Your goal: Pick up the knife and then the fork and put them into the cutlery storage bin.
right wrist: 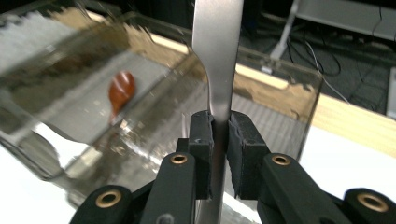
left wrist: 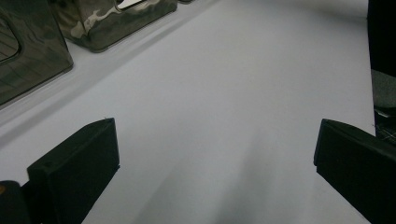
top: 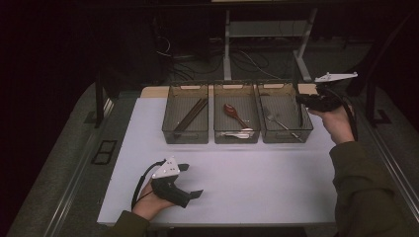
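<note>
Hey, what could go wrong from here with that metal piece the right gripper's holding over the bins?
1. The right gripper pinches the metal utensil on a narrow part of its handle, so it might swivel or slip out.
2. It hangs at the right bin's far edge; a knock on the wall might shift the bin.
3. A release off target could drop it outside the bin with the other utensil.
</note>
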The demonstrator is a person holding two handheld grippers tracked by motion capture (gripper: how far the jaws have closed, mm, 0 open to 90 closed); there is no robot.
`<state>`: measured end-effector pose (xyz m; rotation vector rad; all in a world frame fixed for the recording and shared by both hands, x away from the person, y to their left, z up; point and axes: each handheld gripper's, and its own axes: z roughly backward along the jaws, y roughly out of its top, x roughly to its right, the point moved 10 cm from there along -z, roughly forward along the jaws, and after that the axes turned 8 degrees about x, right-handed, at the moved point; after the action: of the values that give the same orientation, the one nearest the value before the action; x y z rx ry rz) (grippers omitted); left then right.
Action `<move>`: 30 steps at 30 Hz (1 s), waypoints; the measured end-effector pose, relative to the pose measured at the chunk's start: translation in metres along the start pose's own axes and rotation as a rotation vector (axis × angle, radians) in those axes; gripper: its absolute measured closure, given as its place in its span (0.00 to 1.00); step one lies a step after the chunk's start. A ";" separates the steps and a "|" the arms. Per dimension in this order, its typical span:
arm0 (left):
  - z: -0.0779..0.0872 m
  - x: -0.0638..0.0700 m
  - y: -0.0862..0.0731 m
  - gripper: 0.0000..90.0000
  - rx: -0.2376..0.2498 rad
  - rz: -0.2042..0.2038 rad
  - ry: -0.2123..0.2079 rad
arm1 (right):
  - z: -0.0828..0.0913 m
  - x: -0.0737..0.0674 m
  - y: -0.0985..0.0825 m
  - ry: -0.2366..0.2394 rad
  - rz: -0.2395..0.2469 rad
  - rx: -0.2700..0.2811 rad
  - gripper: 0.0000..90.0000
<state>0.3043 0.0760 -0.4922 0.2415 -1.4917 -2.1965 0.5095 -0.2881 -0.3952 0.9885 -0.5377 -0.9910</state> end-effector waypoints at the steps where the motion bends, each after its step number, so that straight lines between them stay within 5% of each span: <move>1: 0.000 0.000 0.000 0.00 0.001 0.002 0.000 | -0.002 0.001 -0.003 -0.003 -0.001 -0.012 0.88; 15: 0.000 0.000 0.000 0.00 0.000 0.001 0.001 | -0.023 0.011 -0.038 -0.019 0.051 -0.181 0.88; 30: 0.000 0.001 -0.001 0.00 -0.005 -0.004 -0.005 | -0.036 0.008 -0.056 -0.001 0.075 -0.269 0.88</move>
<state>0.3036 0.0757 -0.4929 0.2379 -1.4892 -2.2054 0.5161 -0.2904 -0.4621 0.7229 -0.4256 -0.9680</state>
